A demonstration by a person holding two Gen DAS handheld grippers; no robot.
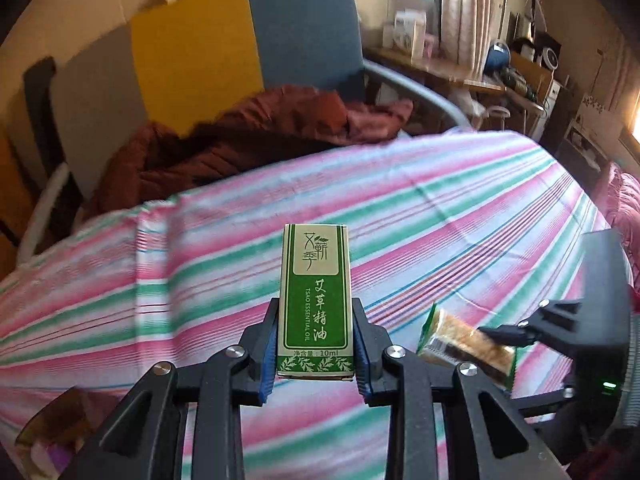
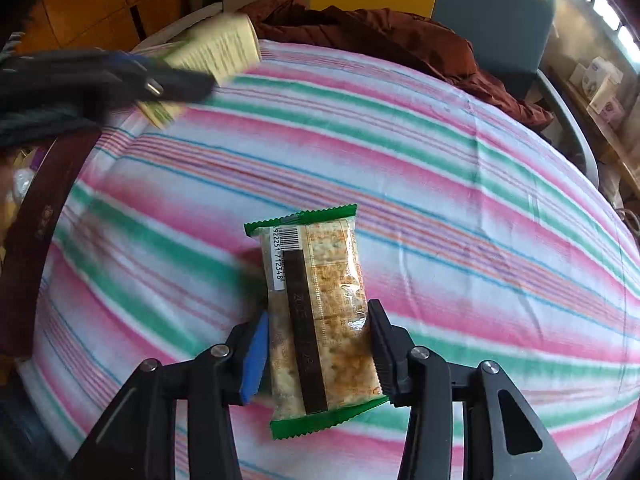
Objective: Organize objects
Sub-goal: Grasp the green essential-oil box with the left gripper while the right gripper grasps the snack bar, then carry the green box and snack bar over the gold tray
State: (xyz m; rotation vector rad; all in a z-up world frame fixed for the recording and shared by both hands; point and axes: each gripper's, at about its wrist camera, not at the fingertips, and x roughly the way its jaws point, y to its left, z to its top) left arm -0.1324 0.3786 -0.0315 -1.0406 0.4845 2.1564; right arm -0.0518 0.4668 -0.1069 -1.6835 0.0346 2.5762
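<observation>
My left gripper has its fingers clamped tight on the green essential oil box, which stands upright between them, lifted clear over the striped bedsheet. At about 3 o'clock from it, the right gripper has the cracker packet between its fingers, both pads pressing the wrapper's sides, packet pointing toward 12 o'clock over the sheet. In the right wrist view the box shows blurry at 10 o'clock. A brown jacket lies heaped at the far edge of the bed.
</observation>
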